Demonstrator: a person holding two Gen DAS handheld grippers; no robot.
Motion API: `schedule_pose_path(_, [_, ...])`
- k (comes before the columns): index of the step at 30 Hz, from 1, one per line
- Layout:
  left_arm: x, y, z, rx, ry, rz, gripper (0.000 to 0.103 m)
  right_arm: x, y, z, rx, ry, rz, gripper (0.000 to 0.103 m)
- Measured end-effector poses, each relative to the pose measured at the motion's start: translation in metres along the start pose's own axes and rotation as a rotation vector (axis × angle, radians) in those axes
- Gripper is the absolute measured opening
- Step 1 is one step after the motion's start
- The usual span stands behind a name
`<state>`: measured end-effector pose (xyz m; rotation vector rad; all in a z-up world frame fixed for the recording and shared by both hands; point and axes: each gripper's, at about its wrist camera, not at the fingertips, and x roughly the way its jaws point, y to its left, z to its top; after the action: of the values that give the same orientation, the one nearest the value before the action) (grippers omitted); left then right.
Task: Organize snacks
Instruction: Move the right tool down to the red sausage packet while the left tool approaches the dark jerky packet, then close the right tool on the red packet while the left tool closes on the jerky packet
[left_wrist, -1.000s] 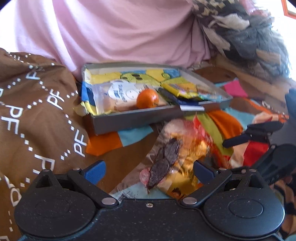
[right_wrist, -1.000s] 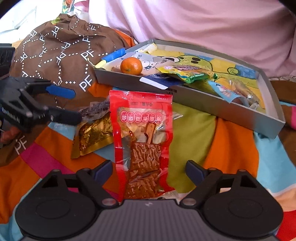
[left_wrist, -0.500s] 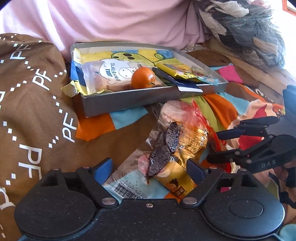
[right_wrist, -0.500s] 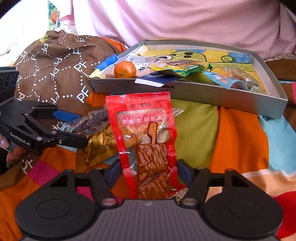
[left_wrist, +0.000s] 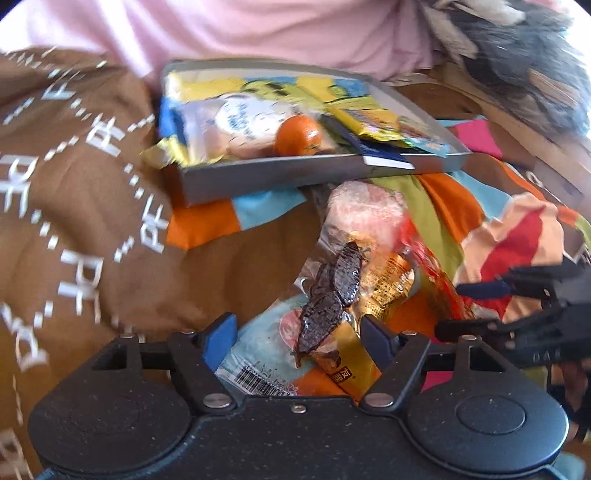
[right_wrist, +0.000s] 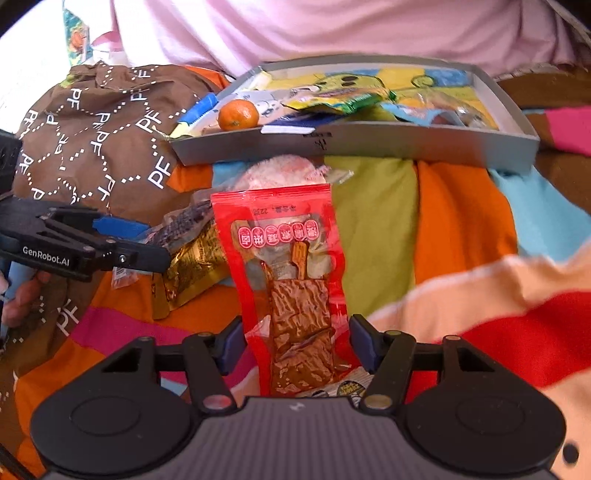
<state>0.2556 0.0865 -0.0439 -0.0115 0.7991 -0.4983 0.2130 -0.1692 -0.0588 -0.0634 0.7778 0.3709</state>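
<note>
Behind everything, a pink fabric (right_wrist: 332, 29); to the left, a brown cloth printed with white "PF" letters (right_wrist: 103, 122) heaped on a multicoloured striped blanket (right_wrist: 461, 221). On the blanket, a grey tray (right_wrist: 369, 146) holding a small orange (right_wrist: 237, 114), a yellow-green packet (right_wrist: 332, 101), a pale toast packet (left_wrist: 236, 125) and other wrappers, one blue-and-white wrapper overhanging the near wall.

In front of the tray, a loose pile of snacks: a red snack pouch (right_wrist: 291, 280) lying lengthwise, a gold packet (right_wrist: 192, 266) just left of it and partly under it, a clear packet with a dark dried strip (left_wrist: 332, 291) on top of the gold one, a pinkish round packet (right_wrist: 284, 170) nearest the tray.

Right gripper (right_wrist: 297, 343): fingers apart, straddling the lower end of the red pouch, pads close to its edges, contact not clear.

Left gripper (left_wrist: 299, 332): fingers apart either side of the dark-strip packet and gold packet, not clamped.
</note>
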Motion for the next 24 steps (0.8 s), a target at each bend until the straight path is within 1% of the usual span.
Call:
schedule_pose_path(3, [-0.006,-0.004,-0.006,-0.056,0.029,0.029,0.071,-0.005,0.000,-0.004,0.059,0.018,0.010,0.063])
schedule_pose_path(5, [-0.007,-0.006,-0.011,-0.100,0.072,0.034,0.065,-0.009,0.003,-0.008,0.085,0.032,0.016,0.063])
schedule_pose_path(7, [-0.008,-0.010,-0.018,-0.139,0.099,0.037,0.064,-0.014,0.006,-0.012,0.095,0.042,0.018,0.063])
schedule_pose_path(10, [-0.010,-0.025,-0.026,-0.114,0.120,0.070,0.062,-0.022,0.014,-0.020,0.095,0.050,0.011,0.062])
schedule_pose_path(11, [-0.012,-0.029,-0.029,-0.114,0.127,0.073,0.062,-0.024,0.017,-0.022,0.090,0.054,0.009,0.060])
schedule_pose_path(13, [-0.015,-0.036,-0.033,-0.144,0.139,0.061,0.062,-0.029,0.022,-0.027,0.081,0.059,0.012,0.061])
schedule_pose_path(15, [-0.017,-0.039,-0.036,-0.177,0.137,0.056,0.062,-0.033,0.027,-0.032,0.067,0.055,0.011,0.064])
schedule_pose_path(18, [-0.018,-0.037,-0.037,-0.202,0.123,0.094,0.063,-0.032,0.033,-0.037,0.032,0.042,-0.011,0.068])
schedule_pose_path(20, [-0.018,-0.032,-0.036,-0.230,0.110,0.117,0.066,-0.031,0.036,-0.038,0.014,0.035,-0.021,0.072])
schedule_pose_path(21, [-0.019,-0.029,-0.036,-0.247,0.102,0.121,0.067,-0.031,0.037,-0.038,0.006,0.031,-0.028,0.074])
schedule_pose_path(23, [-0.020,-0.025,-0.034,-0.283,0.088,0.126,0.072,-0.029,0.041,-0.040,-0.016,0.027,-0.045,0.076])
schedule_pose_path(24, [-0.019,-0.023,-0.034,-0.296,0.082,0.126,0.073,-0.028,0.043,-0.040,-0.027,0.026,-0.052,0.079])
